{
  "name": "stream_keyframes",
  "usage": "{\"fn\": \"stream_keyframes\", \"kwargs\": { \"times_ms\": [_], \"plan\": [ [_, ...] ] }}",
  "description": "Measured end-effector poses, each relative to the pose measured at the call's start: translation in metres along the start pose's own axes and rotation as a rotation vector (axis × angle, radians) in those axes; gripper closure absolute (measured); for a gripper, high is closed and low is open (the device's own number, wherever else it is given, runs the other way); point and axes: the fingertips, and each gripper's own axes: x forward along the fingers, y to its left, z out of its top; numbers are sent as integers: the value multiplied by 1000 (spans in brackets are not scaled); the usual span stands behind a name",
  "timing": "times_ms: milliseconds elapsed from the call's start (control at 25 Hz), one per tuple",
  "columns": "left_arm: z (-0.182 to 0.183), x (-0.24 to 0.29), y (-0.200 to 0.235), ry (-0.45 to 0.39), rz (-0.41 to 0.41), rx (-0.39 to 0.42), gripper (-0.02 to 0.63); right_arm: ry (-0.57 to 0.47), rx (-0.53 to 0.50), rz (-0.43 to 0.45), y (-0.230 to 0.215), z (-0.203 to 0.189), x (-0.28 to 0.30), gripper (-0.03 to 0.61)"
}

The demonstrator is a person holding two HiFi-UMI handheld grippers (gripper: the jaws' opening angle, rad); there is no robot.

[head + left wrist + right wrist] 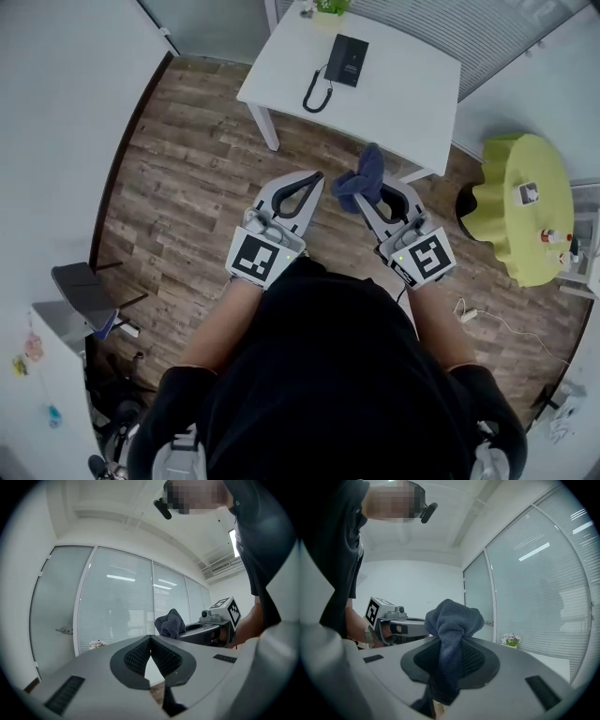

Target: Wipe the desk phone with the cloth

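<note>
A black desk phone with a corded handset lies on a white table at the top of the head view. My right gripper is shut on a dark blue cloth, which bunches up above its jaws. My left gripper is shut with its tips meeting and nothing between them. Both grippers are held side by side over the wooden floor, short of the table. The cloth also shows in the left gripper view.
A small potted plant stands at the table's far edge. A round table under a yellow-green cover with small items is at the right. A grey chair is at the left. Glass partitions with blinds stand behind the table.
</note>
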Motion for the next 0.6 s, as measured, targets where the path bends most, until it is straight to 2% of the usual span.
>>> {"fn": "stream_keyframes", "kwargs": {
  "times_ms": [240, 600],
  "plan": [
    [-3, 8, 39, 0, -59, -11, 606, 10, 10, -66, -11, 1, 36, 474],
    [-13, 31, 76, 12, -91, -33, 606, 34, 17, -107, -39, -6, 66, 474]
  ]
}}
